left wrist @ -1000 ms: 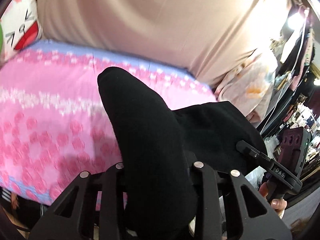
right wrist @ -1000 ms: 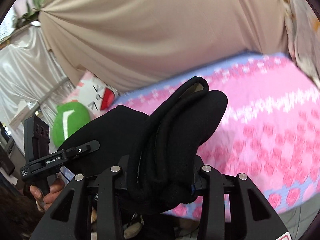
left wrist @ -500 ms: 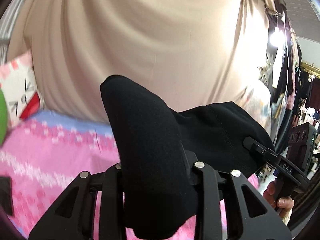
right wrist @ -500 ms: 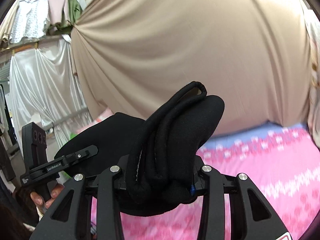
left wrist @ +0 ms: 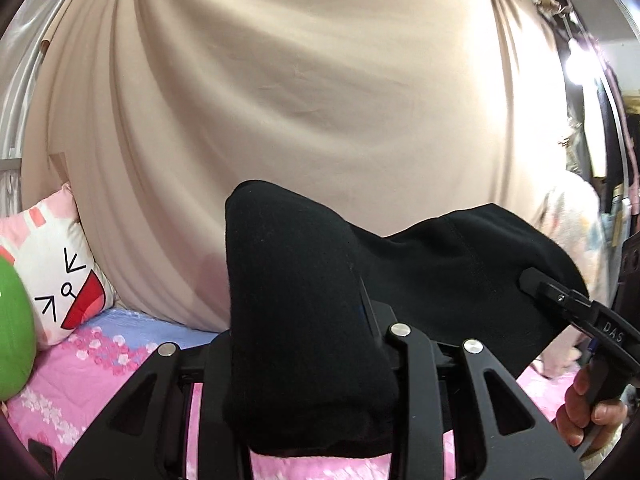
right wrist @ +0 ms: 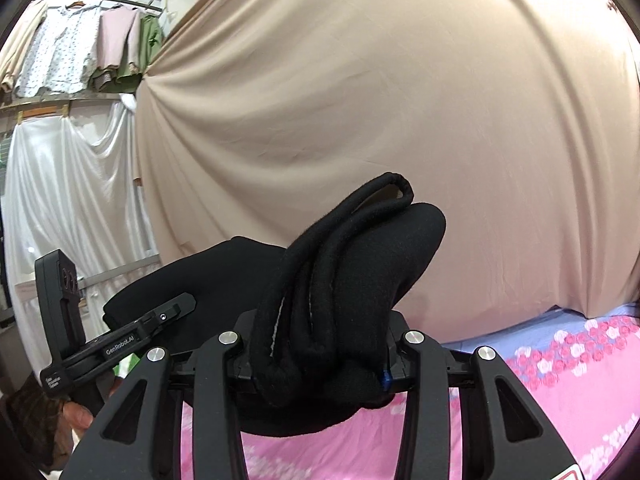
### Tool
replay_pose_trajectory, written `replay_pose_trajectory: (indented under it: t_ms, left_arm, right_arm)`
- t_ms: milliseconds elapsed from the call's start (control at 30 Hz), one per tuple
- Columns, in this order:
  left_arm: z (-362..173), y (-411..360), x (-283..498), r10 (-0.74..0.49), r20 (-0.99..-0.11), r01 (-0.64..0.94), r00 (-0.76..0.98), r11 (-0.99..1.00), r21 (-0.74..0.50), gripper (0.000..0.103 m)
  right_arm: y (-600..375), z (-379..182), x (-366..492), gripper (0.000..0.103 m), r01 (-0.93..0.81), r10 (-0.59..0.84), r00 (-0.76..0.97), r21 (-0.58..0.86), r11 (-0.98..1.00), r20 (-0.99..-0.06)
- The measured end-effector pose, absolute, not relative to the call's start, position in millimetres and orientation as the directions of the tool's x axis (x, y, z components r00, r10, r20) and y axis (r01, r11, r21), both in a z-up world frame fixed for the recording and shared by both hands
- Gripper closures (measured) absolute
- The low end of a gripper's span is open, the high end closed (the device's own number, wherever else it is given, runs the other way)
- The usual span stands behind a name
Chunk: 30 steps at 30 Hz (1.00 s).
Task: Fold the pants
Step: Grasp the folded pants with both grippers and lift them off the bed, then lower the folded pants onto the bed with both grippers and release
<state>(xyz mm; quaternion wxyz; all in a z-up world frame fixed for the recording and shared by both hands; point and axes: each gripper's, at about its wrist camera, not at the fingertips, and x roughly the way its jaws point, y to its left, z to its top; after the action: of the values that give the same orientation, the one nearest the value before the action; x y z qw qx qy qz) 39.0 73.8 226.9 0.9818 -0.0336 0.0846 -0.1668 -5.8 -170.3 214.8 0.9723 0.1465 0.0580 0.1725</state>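
Note:
The black pants (left wrist: 296, 304) are lifted in the air above the bed, stretched between both grippers. My left gripper (left wrist: 304, 344) is shut on a thick bunch of the black cloth, which hides its fingertips. My right gripper (right wrist: 320, 344) is shut on the other end, a bunched hem with rolled edges (right wrist: 332, 280). In the left wrist view the right gripper (left wrist: 560, 300) shows at the right edge, clamped on the cloth. In the right wrist view the left gripper (right wrist: 160, 320) shows at the left, clamped on the cloth.
A pink flowered bedspread (left wrist: 100, 364) lies below, also in the right wrist view (right wrist: 560, 380). A beige curtain (left wrist: 320, 100) hangs behind. A white face pillow (left wrist: 56, 276) and a green cushion (left wrist: 12, 328) sit at left. Clothes hang on a rail (right wrist: 80, 48).
Both grippers have risen with the pants and tilted up. The bed has dropped low in both views and the curtain fills most of them. The grips have not changed.

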Motion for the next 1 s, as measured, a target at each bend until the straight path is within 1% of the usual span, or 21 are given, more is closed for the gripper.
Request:
replay_pose_trajectory:
  t_ms: [167,300,400,500,600,633,667,700,733,767,800,833,867,933,967,1000]
  left_arm:
    - [203,51,99,-0.287,-0.161,0.284,0.944,0.958,-0.041,0.072]
    - [166,33,148,-0.270,-0.192,0.273,0.944,0.962,-0.009,0.072]
    - [127,23,187,-0.263,-0.247,0.269,0.932,0.963,-0.010,0.071]
    - [83,11,222,-0.246,-0.320,0.261,0.915,0.965,0.005,0.071]
    - [34,5,253,-0.226,-0.435,0.252,0.872,0.968,0.001,0.071]
    - [14,4,266,-0.223,-0.500,0.251,0.837,0.968,-0.011,0.069]
    - [-4,5,276,-0.218,-0.567,0.247,0.794,0.969,-0.025,0.065]
    - [-19,7,283,-0.204,-0.627,0.236,0.752,0.971,-0.034,0.059]
    - [-32,12,287,-0.161,-0.680,0.193,0.715,0.981,-0.030,0.039]
    - [-37,19,284,-0.140,-0.699,0.169,0.701,0.985,-0.028,0.025]
    - [-35,26,278,-0.128,-0.698,0.154,0.705,0.988,-0.025,0.023]
    - [-29,37,267,-0.082,-0.699,0.119,0.711,0.993,0.005,0.021]
    - [-21,45,257,-0.038,-0.694,0.090,0.718,0.995,0.039,0.018]
    - [-4,58,242,0.032,-0.696,0.032,0.718,0.996,0.079,0.018]
    - [3,64,239,0.032,-0.696,0.026,0.717,0.997,0.073,0.018]
    - [10,60,235,0.021,-0.698,0.026,0.716,0.998,0.057,0.018]
  right_arm:
    - [-187,186,52,0.064,-0.287,0.329,0.941,0.328,0.900,-0.080]
    - [-202,143,101,0.064,-0.252,0.318,0.939,0.364,0.896,-0.131]
    - [-214,103,135,0.064,-0.222,0.312,0.934,0.396,0.891,-0.177]
    - [-226,57,167,0.064,-0.175,0.307,0.917,0.435,0.883,-0.255]
    - [-231,9,197,0.063,-0.113,0.302,0.877,0.450,0.886,-0.374]
    - [-231,-6,206,0.062,-0.087,0.298,0.854,0.448,0.890,-0.427]
    - [-232,-28,219,0.059,-0.041,0.296,0.805,0.449,0.892,-0.514]
    - [-232,-44,225,0.055,-0.003,0.290,0.762,0.445,0.895,-0.579]
    - [-234,-56,227,0.046,0.039,0.269,0.723,0.426,0.904,-0.636]
    - [-237,-63,225,0.044,0.056,0.277,0.694,0.433,0.900,-0.665]
    - [-243,-60,216,0.044,0.062,0.279,0.690,0.439,0.896,-0.667]
    - [-245,-54,210,0.041,0.074,0.254,0.695,0.419,0.905,-0.672]
    - [-248,-41,196,0.040,0.099,0.185,0.718,0.362,0.927,-0.671]
    - [-250,-14,173,0.039,0.158,0.047,0.778,0.268,0.950,-0.627]
    - [-246,0,164,0.048,0.166,0.002,0.803,0.227,0.960,-0.596]
    - [-239,9,162,0.059,0.140,0.013,0.808,0.213,0.967,-0.589]
